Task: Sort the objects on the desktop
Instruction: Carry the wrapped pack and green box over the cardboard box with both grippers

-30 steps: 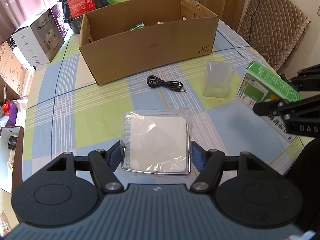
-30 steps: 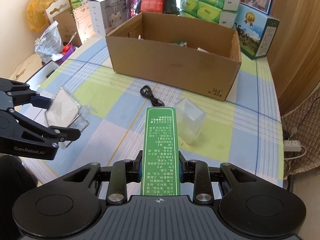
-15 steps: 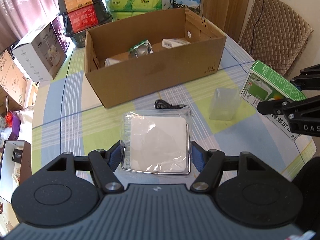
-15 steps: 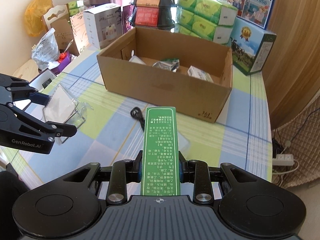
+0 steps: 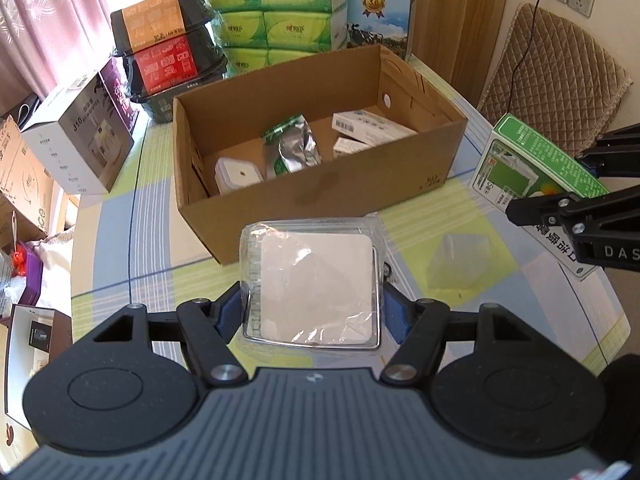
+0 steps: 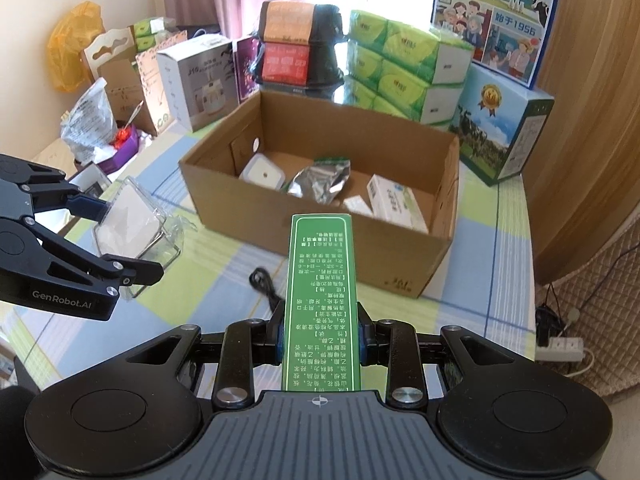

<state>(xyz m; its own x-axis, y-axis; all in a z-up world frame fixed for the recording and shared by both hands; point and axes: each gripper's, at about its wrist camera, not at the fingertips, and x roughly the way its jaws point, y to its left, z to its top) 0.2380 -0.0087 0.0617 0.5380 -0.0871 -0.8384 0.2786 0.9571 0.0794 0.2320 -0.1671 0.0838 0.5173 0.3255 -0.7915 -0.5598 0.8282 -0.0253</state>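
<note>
A carrying step is judged to be in hand: both loads are held clear of the surface [image 5: 120,216] and short of the cardboard box [image 5: 320,200]. The left tongs [image 5: 312,308] are closed on a clear plastic packet [image 5: 314,280] with a white square inside, gripped at its two side edges. The right tongs [image 6: 320,340] are clamped on a long green carton [image 6: 320,300] at its near end, the rest projecting toward twelve o'clock.

The box stands open at twelve o'clock of both loads, with a silver pouch [image 5: 294,152], a white container [image 5: 236,174] and small white cartons [image 5: 368,126] already inside. The next move is judged to call for each load to be brought over the near wall and released into free floor space.

On the checked cloth of the surface, a translucent cup [image 5: 460,264] lies at three o'clock of the packet, and a black cable [image 6: 264,284] lies before the box. Beyond the box, tissue packs [image 6: 404,68], stacked containers [image 6: 300,52] and a milk carton box [image 6: 504,128] are ranged; pink curtains are seen behind.
</note>
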